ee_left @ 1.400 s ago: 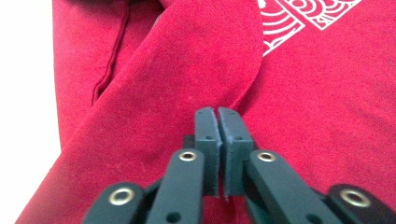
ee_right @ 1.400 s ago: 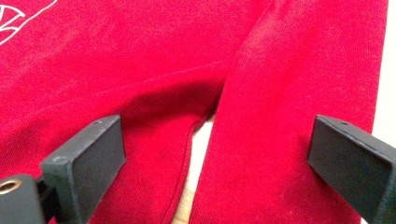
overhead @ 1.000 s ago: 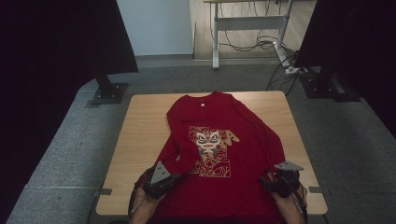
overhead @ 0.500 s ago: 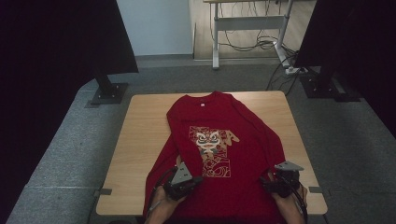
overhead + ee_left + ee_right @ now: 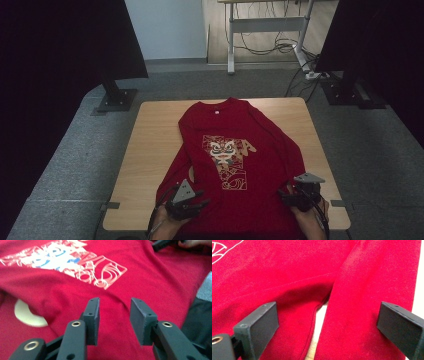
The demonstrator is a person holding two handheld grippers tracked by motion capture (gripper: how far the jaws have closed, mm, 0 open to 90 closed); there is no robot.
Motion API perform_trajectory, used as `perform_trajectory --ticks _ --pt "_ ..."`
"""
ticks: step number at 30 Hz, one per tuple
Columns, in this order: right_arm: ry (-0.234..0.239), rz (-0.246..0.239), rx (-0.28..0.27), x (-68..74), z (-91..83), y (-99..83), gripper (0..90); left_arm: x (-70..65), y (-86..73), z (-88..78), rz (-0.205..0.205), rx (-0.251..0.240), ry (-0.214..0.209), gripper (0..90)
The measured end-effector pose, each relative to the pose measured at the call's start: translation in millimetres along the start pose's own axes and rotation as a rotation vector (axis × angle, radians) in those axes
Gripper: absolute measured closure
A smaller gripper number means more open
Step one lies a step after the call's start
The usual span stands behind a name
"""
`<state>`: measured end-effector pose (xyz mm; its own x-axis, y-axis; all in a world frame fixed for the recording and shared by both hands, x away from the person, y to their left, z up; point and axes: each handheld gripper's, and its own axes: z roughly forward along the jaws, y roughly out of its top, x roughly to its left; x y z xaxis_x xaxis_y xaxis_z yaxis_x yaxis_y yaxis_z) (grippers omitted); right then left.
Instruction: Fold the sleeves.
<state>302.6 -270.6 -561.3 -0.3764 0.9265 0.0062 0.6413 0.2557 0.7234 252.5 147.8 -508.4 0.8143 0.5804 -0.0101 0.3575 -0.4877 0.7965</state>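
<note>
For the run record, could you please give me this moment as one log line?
item: red shirt flat on table | left gripper: jaws just opening, nothing between, over shirt hem | right gripper: open over sleeve

A light wooden surface (image 5: 150,150) stands on grey carpet (image 5: 65,170) in the middle of the frame. Black curtains (image 5: 60,40) hang at the upper left and upper right, each beside a dark stand base (image 5: 116,100). At the top centre a pale wall (image 5: 165,30) meets a wood-toned floor, where a grey desk frame (image 5: 267,25) stands over loose cables (image 5: 265,48).
</note>
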Motion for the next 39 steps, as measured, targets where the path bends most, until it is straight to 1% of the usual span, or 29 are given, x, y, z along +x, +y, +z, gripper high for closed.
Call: perform_trajectory --ticks 2,3,4,5,6,9,10,12,13,14,17,18,20,23,24,25,27,28,29,30,31,33,34,35,39 --pt "0.000 0.000 0.000 0.0 0.0 0.0 3.7 -2.3 -2.8 -1.2 0.001 0.004 -0.004 59.4" --pt "0.000 0.000 0.000 0.1 0.0 0.0 3.7 -9.5 -10.5 -5.3 0.004 0.015 -0.014 59.4" --pt "0.000 0.000 0.000 0.1 0.0 0.0 3.7 -9.5 -10.5 -5.3 0.004 0.015 -0.014 59.6" --pt "0.000 0.000 0.000 0.1 0.0 0.0 3.7 -16.7 -17.6 -10.2 0.013 0.023 -0.028 59.6" --pt "0.000 0.000 0.000 0.1 0.0 0.0 3.7 -19.6 -20.9 -12.6 0.018 0.029 -0.031 59.7" --pt "0.001 0.000 0.001 0.1 0.0 0.0 3.6 -19.6 -20.9 -12.6 0.018 0.029 -0.031 59.7" --pt "0.001 0.000 0.001 0.1 0.0 0.0 3.6 -25.9 -31.9 -20.4 0.015 0.043 -0.037 59.7" --pt "0.001 0.000 0.001 0.2 0.0 0.0 3.6 -25.9 -31.9 -20.4 0.015 0.043 -0.037 60.2" --pt "0.001 0.000 0.001 0.2 0.0 0.0 3.6 -29.3 -44.4 -25.9 0.005 0.062 -0.038 60.2" --pt "0.001 0.000 0.001 0.2 0.0 0.0 3.7 -29.5 -47.7 -26.3 0.004 0.068 -0.033 60.9" --pt "0.001 0.000 0.001 0.2 0.0 0.0 3.6 -29.5 -47.7 -26.3 0.004 0.068 -0.033 60.9" --pt "0.001 0.000 0.001 0.2 0.0 0.0 3.6 -27.7 -59.1 -22.9 0.024 0.114 0.012 60.9" --pt "0.001 0.000 0.001 0.2 0.0 0.0 3.7 -27.5 -63.4 -19.7 0.048 0.138 0.032 61.0" --pt "0.001 0.000 0.001 0.2 0.0 0.0 3.6 -27.5 -63.4 -19.7 0.048 0.138 0.032 61.5" --pt "0.001 0.000 0.001 0.2 0.0 0.0 3.6 -29.8 -63.7 -21.2 0.104 0.150 0.081 61.5" --pt "0.001 0.000 0.001 0.2 0.0 0.0 3.6 -29.4 -63.1 -21.7 0.104 0.156 0.075 75.4" --pt "0.001 0.000 0.001 0.2 0.0 0.0 3.6 -28.9 -62.5 -22.4 0.102 0.160 0.068 83.6" --pt "0.001 0.000 0.001 0.2 0.0 0.0 3.6 -28.0 -61.9 -23.4 0.100 0.169 0.066 83.6" --pt "0.001 0.000 0.001 0.2 0.0 0.0 3.6 -27.6 -61.5 -23.7 0.090 0.170 0.065 88.6" --pt "0.001 0.000 0.001 0.2 0.0 0.0 3.6 -27.6 -61.5 -23.7 0.090 0.170 0.065 88.8" --pt "0.001 0.000 0.001 0.2 0.0 0.0 3.6 -28.0 -60.6 -24.4 0.075 0.171 0.052 88.8" --pt "0.001 0.000 0.001 0.2 0.0 0.0 3.6 -28.0 -60.6 -24.4 0.075 0.171 0.052 88.9" --pt "0.001 0.000 0.001 0.2 0.0 0.0 3.6 -29.2 -58.1 -27.0 0.052 0.151 0.017 88.9" --pt "0.001 0.000 0.001 0.2 0.0 0.0 3.6 -29.8 -57.0 -28.3 0.049 0.144 0.006 88.9" --pt "0.001 0.000 0.001 0.2 0.0 0.0 3.6 -30.4 -56.1 -29.3 0.051 0.141 0.008 88.7"
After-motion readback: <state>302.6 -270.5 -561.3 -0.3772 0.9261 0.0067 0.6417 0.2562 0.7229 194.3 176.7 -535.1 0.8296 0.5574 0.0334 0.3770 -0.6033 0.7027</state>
